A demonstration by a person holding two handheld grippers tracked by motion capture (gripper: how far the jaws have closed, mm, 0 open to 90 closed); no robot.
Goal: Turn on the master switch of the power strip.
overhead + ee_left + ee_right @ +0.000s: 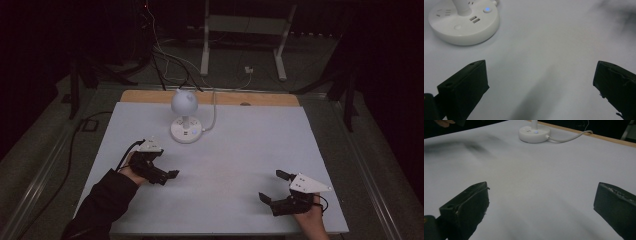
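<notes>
- the desk lamp [185,117] stands upright toward the far edge of the white table [240,165], its long axis vertical: a short stem rising from a round base to a rounded white head that looks turned toward the person's side, though the dim light makes that hard to judge.
- on the lamp's base [464,23] a small blue light [487,9] glows beside two usb slots; the lamp head itself looks dark. its white cord [569,138] runs off the far side of the base.
- nearest the lamp is the left gripper [167,176], just on the near side of it, jaws spread wide and holding nothing, pointed past the base.
- the right gripper [272,186] sits well apart from the lamp, near the table's front edge, jaws likewise wide apart and empty.
- as i judge it, nothing has been touched yet; the reach to the lamp and any pressing of its base is all left.
</notes>
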